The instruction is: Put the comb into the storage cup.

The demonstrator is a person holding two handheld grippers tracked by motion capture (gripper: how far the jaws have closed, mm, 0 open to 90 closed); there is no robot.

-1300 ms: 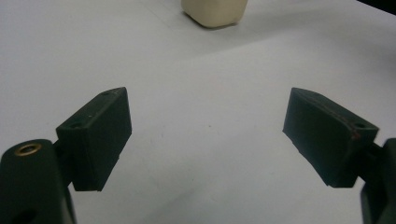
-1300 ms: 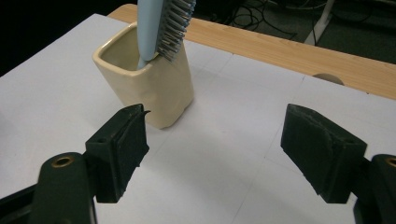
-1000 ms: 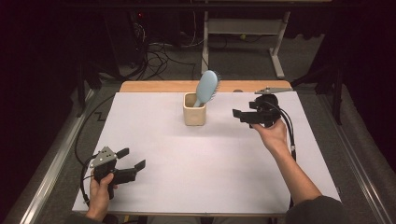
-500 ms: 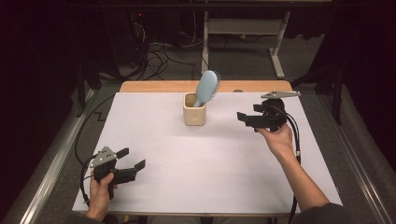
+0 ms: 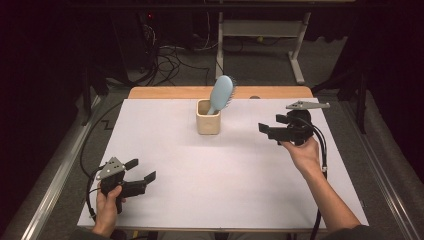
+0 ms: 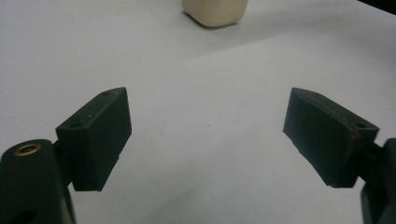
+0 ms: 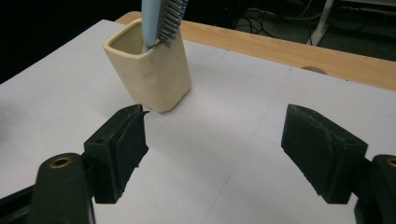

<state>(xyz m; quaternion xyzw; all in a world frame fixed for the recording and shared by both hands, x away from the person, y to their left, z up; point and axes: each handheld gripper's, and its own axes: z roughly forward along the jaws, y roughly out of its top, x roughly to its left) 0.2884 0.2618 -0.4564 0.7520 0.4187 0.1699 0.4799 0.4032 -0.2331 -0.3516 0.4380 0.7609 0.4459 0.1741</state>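
Blue hairbrush (image 5: 221,94) stands handle-down in cup (image 5: 208,120), head tilted upper-right.

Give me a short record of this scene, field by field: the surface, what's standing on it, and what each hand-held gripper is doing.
surface: white table top with a wooden strip along the far edge
container: cream cup, upright, near the far edge
contents: light blue hairbrush, handle down in the cup, head leaning out
left hand-held gripper: open, nothing between the jaws, near corner
right hand-held gripper: open, nothing between the jaws, right of the cup, pointing toward it
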